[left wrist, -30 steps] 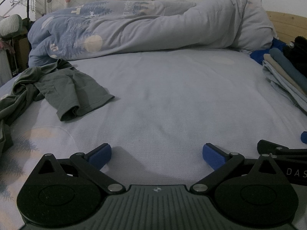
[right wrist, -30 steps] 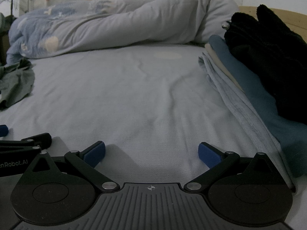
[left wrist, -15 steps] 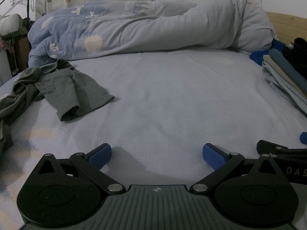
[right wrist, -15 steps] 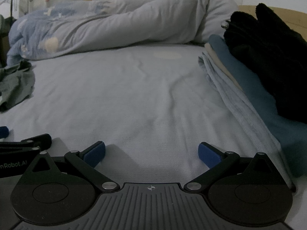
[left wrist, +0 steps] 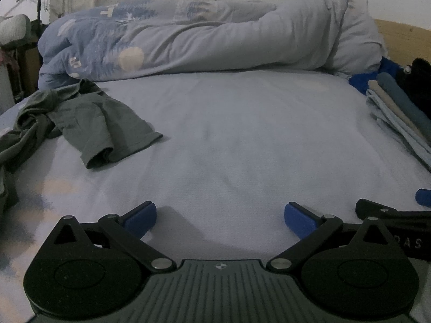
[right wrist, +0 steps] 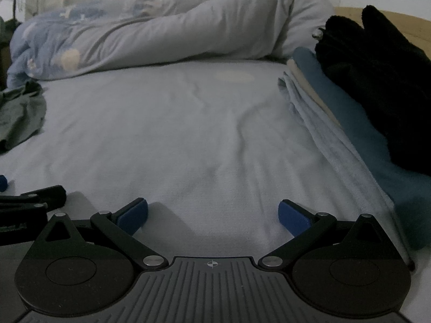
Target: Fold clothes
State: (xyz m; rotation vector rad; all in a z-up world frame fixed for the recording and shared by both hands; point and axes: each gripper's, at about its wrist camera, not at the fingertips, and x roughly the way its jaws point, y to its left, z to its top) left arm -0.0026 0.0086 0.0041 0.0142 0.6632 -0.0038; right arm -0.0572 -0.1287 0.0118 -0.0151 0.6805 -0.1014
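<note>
A crumpled grey-green shirt (left wrist: 80,118) lies on the light blue bed sheet (left wrist: 242,140) at the left, one sleeve pointing toward me; its edge shows in the right wrist view as the same shirt (right wrist: 18,115). My left gripper (left wrist: 219,219) rests low over the sheet, open, nothing between its blue pads. My right gripper (right wrist: 212,216) sits beside it to the right, also open and empty. A stack of folded clothes (right wrist: 336,113) lies along the bed's right side, a black fleece garment (right wrist: 377,80) on top.
A rolled blue duvet (left wrist: 188,40) runs across the far side of the bed. A wooden headboard (left wrist: 404,37) is at the back right. Hangers and furniture stand past the left edge. The folded stack (left wrist: 398,113) also shows at the left wrist view's right.
Both views have drifted slightly to the left and forward; the shirt sits a little further in. Both grippers stay open and empty.
</note>
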